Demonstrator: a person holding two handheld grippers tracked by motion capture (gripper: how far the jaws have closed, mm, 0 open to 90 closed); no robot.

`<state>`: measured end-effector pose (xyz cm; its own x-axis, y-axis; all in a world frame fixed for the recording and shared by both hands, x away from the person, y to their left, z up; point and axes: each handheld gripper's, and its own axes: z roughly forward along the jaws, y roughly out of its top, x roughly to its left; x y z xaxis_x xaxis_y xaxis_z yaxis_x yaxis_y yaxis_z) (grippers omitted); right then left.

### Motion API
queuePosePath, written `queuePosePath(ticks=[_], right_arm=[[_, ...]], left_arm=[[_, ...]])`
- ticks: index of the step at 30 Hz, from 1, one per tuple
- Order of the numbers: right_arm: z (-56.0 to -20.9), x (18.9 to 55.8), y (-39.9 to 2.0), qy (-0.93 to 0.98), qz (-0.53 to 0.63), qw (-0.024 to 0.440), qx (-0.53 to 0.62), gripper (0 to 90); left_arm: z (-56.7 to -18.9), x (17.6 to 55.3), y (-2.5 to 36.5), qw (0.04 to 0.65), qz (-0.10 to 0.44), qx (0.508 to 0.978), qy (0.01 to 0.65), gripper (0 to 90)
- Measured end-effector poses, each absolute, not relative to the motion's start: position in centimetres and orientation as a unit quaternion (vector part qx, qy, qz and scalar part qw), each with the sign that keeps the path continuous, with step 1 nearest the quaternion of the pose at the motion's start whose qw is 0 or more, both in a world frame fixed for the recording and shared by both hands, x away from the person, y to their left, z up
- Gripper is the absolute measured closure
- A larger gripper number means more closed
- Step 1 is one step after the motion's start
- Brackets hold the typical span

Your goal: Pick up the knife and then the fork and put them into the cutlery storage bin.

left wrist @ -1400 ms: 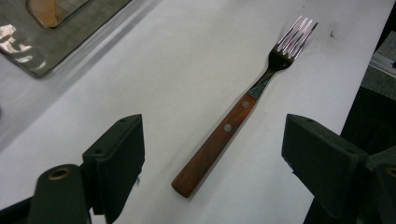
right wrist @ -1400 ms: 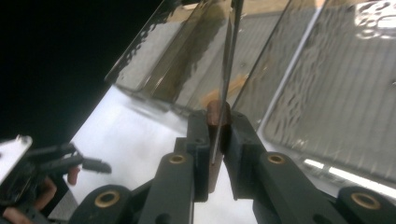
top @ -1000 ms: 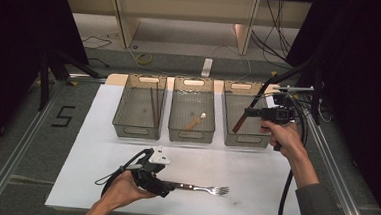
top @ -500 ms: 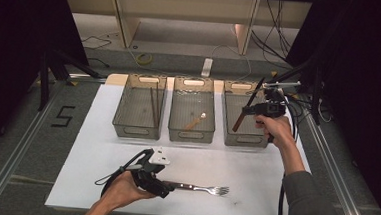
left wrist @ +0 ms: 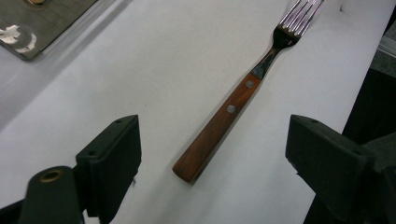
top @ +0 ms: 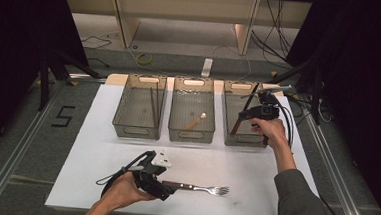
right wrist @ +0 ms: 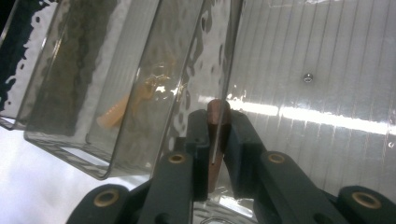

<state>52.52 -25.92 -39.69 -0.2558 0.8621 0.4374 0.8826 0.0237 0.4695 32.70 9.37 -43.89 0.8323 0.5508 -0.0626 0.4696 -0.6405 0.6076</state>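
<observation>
Here my left gripper (left wrist: pixel 212 154) has its jaws released, spread wide on both sides of the fork (left wrist: pixel 243 91), which lies flat on the white surface (top: pixel 255 166). My right gripper (right wrist: pixel 215 140) is clenched on a brown-handled utensil (top: pixel 243 111), holding it tilted over the right bin (top: pixel 229 132).

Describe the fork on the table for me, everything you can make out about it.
The fork lies flat on the white table, near the front edge, tines pointing toward the person's right. It has a brown, wood-looking handle with two metal rivets, a dark metal neck and shiny four-tined head. The left gripper sits at the handle's butt end with its jaws spread wide to either side of the handle, not touching it in the left gripper view. Nothing else rests against the fork.
</observation>
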Motion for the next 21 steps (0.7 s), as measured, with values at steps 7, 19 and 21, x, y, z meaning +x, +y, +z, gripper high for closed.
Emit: queuePosePath(ticks=[7, 19, 21], right_arm=[[-40.2, 52.7, -25.6, -0.717, -0.331, 0.012, -0.613, 80.2], [-39.4, 52.5, -25.7, -0.727, -0.306, -0.024, -0.615, 45.4], [-39.0, 52.1, -25.9, -0.729, -0.316, -0.029, -0.607, 44.7]], left_arm=[[-43.9, 32.6, 9.3, 0.314, 0.067, 0.905, 0.279, 18.0], [-43.9, 32.7, 9.3, 0.314, 0.067, 0.904, 0.282, 18.1], [-44.0, 32.7, 9.3, 0.312, 0.067, 0.905, 0.281, 18.0]])
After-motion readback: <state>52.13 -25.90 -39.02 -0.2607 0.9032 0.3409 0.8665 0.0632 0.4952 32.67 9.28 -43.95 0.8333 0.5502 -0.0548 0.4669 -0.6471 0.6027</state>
